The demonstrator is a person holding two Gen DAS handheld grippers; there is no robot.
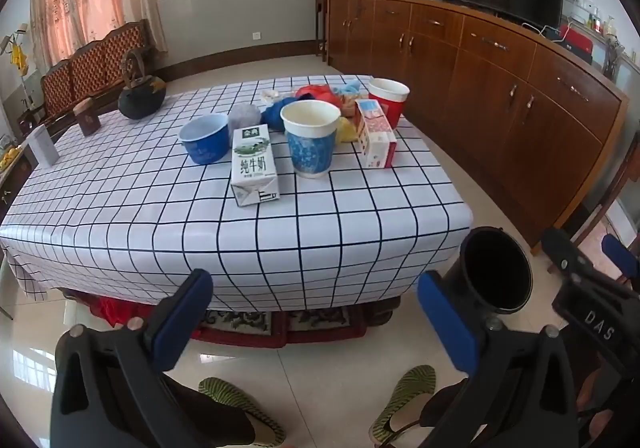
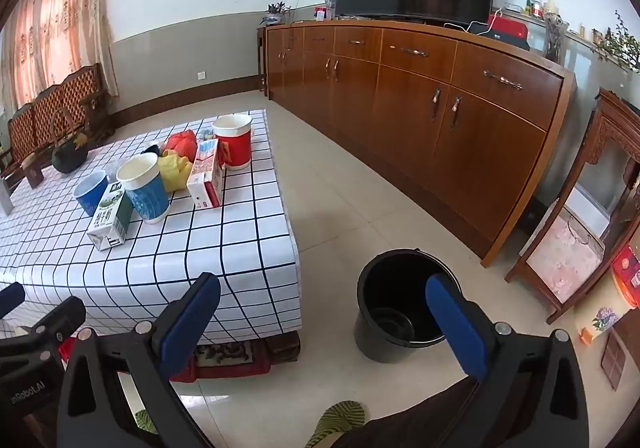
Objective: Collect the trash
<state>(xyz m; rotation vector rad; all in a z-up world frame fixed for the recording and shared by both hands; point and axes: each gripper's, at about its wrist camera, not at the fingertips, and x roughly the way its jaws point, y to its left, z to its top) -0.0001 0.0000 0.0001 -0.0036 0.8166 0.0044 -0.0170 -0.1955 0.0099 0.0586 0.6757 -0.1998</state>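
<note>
Both grippers stand with their blue-padded jaws spread wide and nothing between them: the left gripper [image 1: 314, 312] hangs before the near edge of the table [image 1: 280, 248], and the right gripper [image 2: 322, 312] hangs over the floor by the table's right corner. The trash sits well ahead of both, clustered toward the far right part of the checked tablecloth. A black bucket [image 2: 400, 312] stands on the floor just right of the table, close to the right gripper's right finger. Counted on the table: three paper cups, namely a blue patterned cup [image 1: 310, 139], a red cup [image 1: 388, 97] and a short blue cup [image 1: 204, 137]; two cartons, a green-and-white milk carton [image 1: 254, 167] printed with "纯牛奶" and a red-and-white carton [image 1: 376, 133] whose print is too small to read. A heap of crumpled coloured bags [image 1: 320, 95] lies behind them. The right gripper's body shows the letters "DAS".
</note>
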